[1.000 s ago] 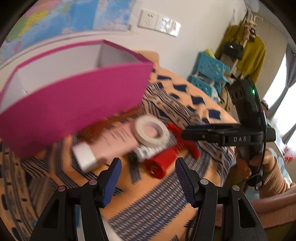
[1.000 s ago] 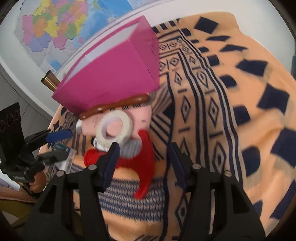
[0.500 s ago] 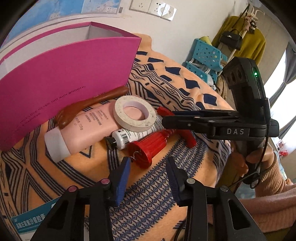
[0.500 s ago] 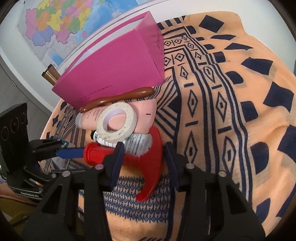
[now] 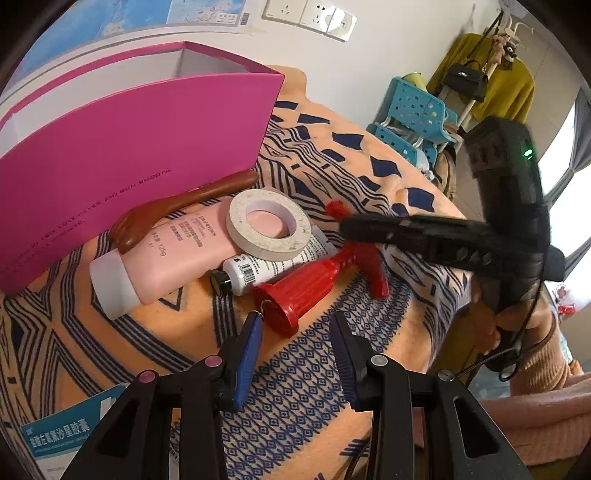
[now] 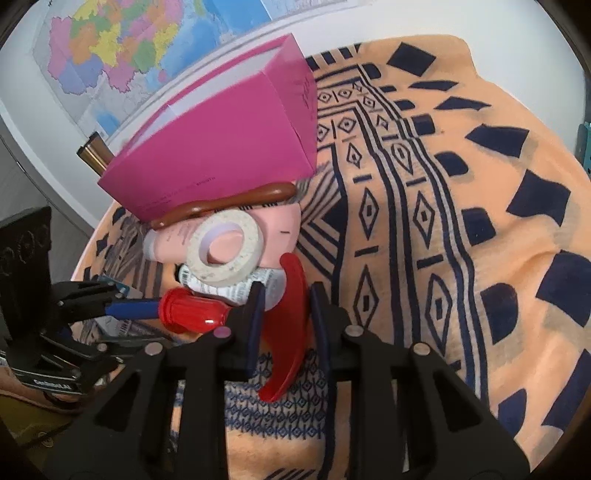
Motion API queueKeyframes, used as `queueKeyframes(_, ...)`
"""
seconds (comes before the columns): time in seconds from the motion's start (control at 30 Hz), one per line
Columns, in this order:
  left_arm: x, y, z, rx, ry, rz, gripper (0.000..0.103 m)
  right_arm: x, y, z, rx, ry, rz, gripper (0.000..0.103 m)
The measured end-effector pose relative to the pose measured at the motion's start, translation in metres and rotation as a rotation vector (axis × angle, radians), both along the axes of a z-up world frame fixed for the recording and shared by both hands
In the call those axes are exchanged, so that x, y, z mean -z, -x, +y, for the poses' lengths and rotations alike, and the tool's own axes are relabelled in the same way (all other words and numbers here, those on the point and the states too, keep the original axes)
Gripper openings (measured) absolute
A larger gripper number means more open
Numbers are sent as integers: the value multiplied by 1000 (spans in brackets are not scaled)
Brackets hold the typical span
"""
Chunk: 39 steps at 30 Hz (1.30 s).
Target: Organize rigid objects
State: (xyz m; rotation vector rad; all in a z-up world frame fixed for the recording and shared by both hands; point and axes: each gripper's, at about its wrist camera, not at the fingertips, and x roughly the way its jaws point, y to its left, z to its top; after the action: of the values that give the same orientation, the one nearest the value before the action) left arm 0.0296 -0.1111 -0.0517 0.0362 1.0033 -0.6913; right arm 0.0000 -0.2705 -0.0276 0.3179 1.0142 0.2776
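Sorting has barely begun: tube (image 5: 173, 254), tape (image 5: 269, 229), bottle (image 5: 273, 266) and spoon (image 5: 177, 206) all lie outside the box (image 5: 129, 147), while the right gripper (image 6: 286, 295) closes around the red tool (image 6: 291, 291) and the left gripper (image 5: 295, 328) (nearly shut) holds nothing.

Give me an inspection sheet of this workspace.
Surface: orange patterned blanket.
Job's things: brown wooden utensil, pink tube, tape roll lying on it, white tube and red T-handle tool, piled beside the pink box.
Clutter: blue packet.
Grippers: left tongs open, straddling the tool's base; right tongs closing around its crossbar.
Cables: black cable below the right tongs.
Surroundings: wall map, sockets, blue crates, yellow coat.
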Motion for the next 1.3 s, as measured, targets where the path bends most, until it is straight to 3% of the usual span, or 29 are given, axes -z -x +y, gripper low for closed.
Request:
queueKeyframes(0.07,0,-1,1,17,43,28,28,-9,2,-2,5,-10,-24,20)
queueKeyframes(0.27,-6,0,8,-5,69,20,28,-21,3,8,-20,2,-58,19)
queueKeyframes(0.5,-29,10,22,-14,104,-40,28,-37,1,12,-45,-39,-88,19)
queueKeyframes(0.73,-72,5,42,-59,123,-154,28,-75,-20,27,-107,-40,-187,19)
queueKeyframes(0.97,-108,-27,54,-119,83,-259,28,-110,-62,40,-154,-17,-279,19)
queueKeyframes(1.3,-115,-97,59,-177,69,-231,28,-118,-135,42,-157,-9,-284,19)
